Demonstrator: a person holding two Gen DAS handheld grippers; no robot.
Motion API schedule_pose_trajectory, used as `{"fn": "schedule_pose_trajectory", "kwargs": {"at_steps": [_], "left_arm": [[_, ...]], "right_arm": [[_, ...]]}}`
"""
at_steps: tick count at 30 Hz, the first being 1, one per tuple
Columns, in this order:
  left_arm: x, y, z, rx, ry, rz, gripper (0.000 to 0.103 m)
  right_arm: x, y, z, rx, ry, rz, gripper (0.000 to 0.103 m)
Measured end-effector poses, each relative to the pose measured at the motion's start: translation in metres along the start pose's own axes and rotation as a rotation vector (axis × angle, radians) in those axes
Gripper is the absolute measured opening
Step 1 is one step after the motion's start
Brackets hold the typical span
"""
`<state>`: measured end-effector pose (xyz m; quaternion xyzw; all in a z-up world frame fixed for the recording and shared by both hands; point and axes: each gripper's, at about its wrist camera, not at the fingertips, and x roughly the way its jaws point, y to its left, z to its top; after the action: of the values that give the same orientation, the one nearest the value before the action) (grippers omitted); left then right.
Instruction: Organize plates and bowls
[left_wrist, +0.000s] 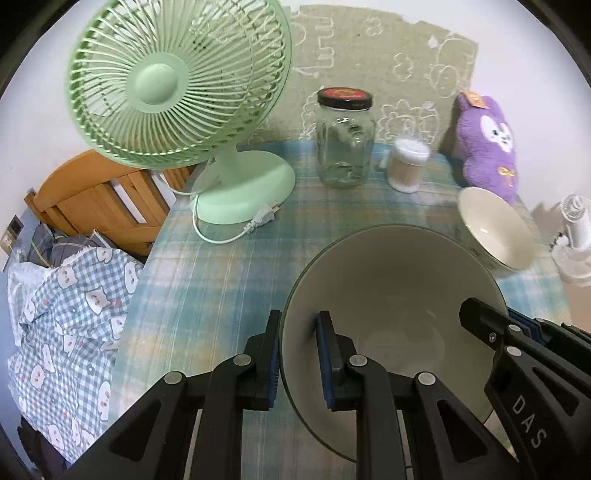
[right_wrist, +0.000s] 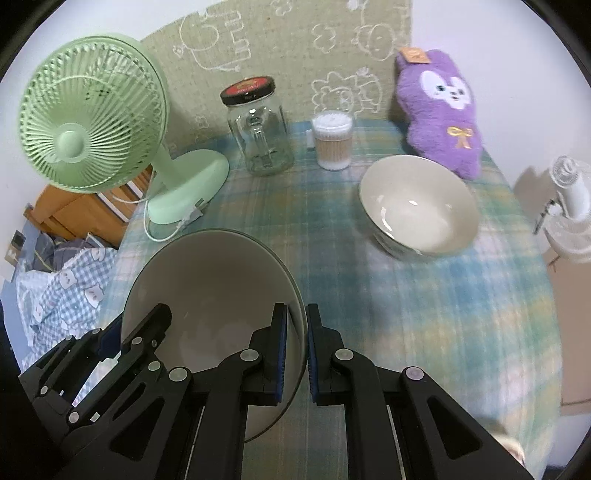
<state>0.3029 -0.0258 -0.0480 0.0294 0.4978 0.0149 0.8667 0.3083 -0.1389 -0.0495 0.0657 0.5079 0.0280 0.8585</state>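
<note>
**Both grippers clamp one large bowl by opposite rims**

The large grey-white bowl (left_wrist: 391, 295) sits at the near edge of the plaid tablecloth (left_wrist: 229, 280). The left gripper (left_wrist: 300, 360) pinches the bowl's left rim, one pad outside the wall and one inside. The right gripper (right_wrist: 295, 354) is clamped on the right rim in the same way. Whether the bowl rests on the cloth or is lifted cannot be told.

A smaller cream bowl (right_wrist: 417, 206) stands to the far right, just in front of a purple plush rabbit (right_wrist: 439, 107). Along the far side are a green desk fan (left_wrist: 173, 85), a black-lidded glass jar (left_wrist: 345, 140) and a cotton swab tub (left_wrist: 406, 166).
</note>
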Motion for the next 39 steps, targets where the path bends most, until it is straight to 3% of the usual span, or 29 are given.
{"fn": "schedule_pose_trajectory", "kwargs": {"at_steps": [18, 27, 39], "left_arm": [[-0.086, 0.002, -0.077, 0.086, -0.03, -0.089, 0.016], [-0.096, 0.004, -0.12, 0.117, 0.005, -0.103, 0.016], [-0.088, -0.004, -0.148, 0.142, 0.048, -0.103, 0.016]], "right_arm": [[-0.098, 0.007, -0.103, 0.08, -0.027, -0.074, 0.013], [-0.108, 0.005, -0.153, 0.093, 0.007, -0.095, 0.013], [-0.096, 0.0, -0.181, 0.116, 0.052, -0.135, 0.013]]}}
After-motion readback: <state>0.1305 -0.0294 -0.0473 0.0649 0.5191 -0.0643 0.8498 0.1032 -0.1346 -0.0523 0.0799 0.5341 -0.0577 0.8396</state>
